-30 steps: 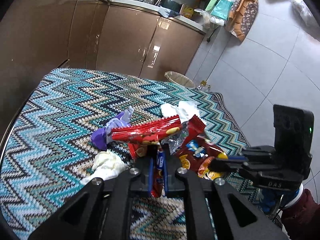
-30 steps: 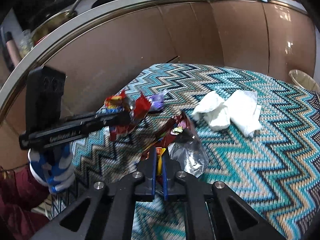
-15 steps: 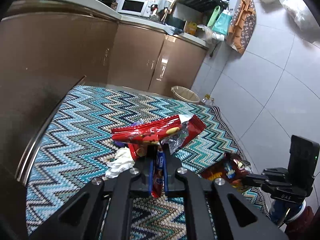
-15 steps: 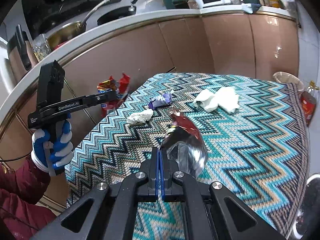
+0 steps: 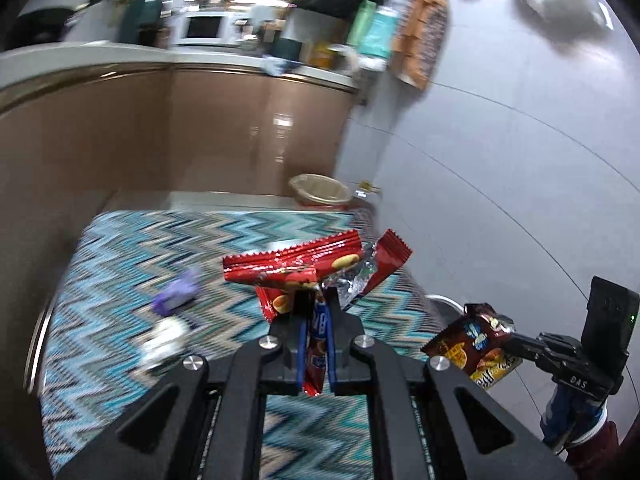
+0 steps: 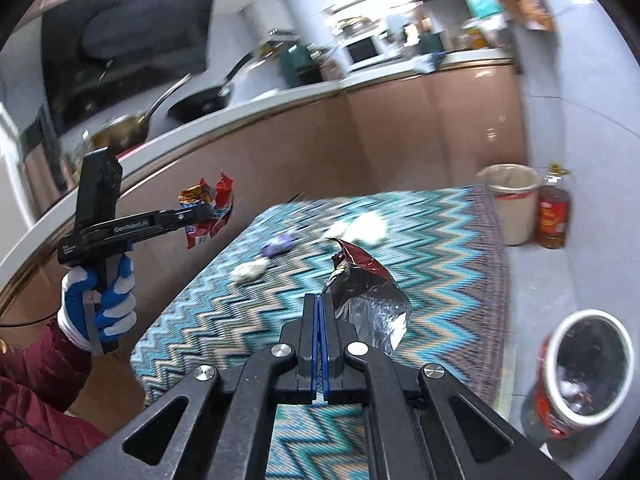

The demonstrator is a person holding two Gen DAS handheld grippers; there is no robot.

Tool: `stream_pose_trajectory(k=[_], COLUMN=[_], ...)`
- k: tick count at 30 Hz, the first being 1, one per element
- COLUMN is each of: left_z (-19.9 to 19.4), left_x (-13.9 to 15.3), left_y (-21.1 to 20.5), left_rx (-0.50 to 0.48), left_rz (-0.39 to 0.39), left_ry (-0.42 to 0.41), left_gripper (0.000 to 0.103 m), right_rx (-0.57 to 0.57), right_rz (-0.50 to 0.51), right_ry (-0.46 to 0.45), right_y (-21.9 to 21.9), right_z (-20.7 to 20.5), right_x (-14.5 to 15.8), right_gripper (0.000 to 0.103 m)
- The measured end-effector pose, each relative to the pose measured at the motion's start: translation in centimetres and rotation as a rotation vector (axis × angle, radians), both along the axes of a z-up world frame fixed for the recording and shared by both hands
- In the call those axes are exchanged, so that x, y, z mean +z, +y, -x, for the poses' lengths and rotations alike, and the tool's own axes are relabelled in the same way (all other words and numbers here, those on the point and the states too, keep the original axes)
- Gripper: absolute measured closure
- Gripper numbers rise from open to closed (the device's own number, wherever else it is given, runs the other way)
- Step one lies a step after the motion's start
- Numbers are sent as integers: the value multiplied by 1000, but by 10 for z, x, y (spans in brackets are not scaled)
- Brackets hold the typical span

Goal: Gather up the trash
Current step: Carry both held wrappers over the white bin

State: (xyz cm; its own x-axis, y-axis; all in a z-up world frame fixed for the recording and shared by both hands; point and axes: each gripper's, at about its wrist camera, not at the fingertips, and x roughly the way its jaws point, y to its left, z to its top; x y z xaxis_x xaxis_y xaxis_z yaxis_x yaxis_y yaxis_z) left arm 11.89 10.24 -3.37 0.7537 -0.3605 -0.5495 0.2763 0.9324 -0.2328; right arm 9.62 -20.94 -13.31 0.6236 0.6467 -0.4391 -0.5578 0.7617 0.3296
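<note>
My left gripper (image 5: 314, 300) is shut on a bunch of red snack wrappers (image 5: 296, 264), held above the zigzag-patterned table (image 5: 120, 264). The right wrist view shows the same gripper (image 6: 202, 213) at the left with the red wrappers (image 6: 210, 210) in its tip. My right gripper (image 6: 319, 300) is shut on a brown snack bag (image 6: 360, 276) with a silver inside, lifted off the table (image 6: 440, 248). That brown bag (image 5: 476, 344) hangs beyond the table's right edge. A purple wrapper (image 6: 276, 246) and white tissues (image 6: 248, 272) lie on the cloth.
A round trash bin (image 6: 588, 368) with rubbish inside stands on the floor at lower right. A beige bin (image 6: 512, 200) and a bottle (image 6: 554, 216) stand past the table's far end. Brown kitchen cabinets (image 5: 200, 132) run behind the table. A gloved hand (image 6: 100, 300) holds the left gripper.
Both grippers rose from the table with their trash. The right one swung toward the table's right edge, bringing the floor bin into view. The left one pulled back and upward.
</note>
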Motion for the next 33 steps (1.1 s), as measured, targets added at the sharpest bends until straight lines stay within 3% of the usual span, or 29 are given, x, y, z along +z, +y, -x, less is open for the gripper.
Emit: stream_pose_trajectory(k=[11,18,26,33], left_z=[-73,-124,-176,-204], left_x=[-14,-59,-112,-151], left_y=[-214,-343,-429,-460], left_rx=[-334,-458,-511,-518], left_rz=[-65,-92,-106,-96], left_ry=[58,142,237,316], left_gripper=[96,96,96,93], right_rx=[-394,-552,-660,-703], right_rz=[16,69,100,93], right_ry=[20,103,199,258], right_y=[-158,-231,-279,-304], right_z=[-18,-61,-121,-144], right_x=[-3,-23,-66,-98], right_gripper=[101,101,101,100])
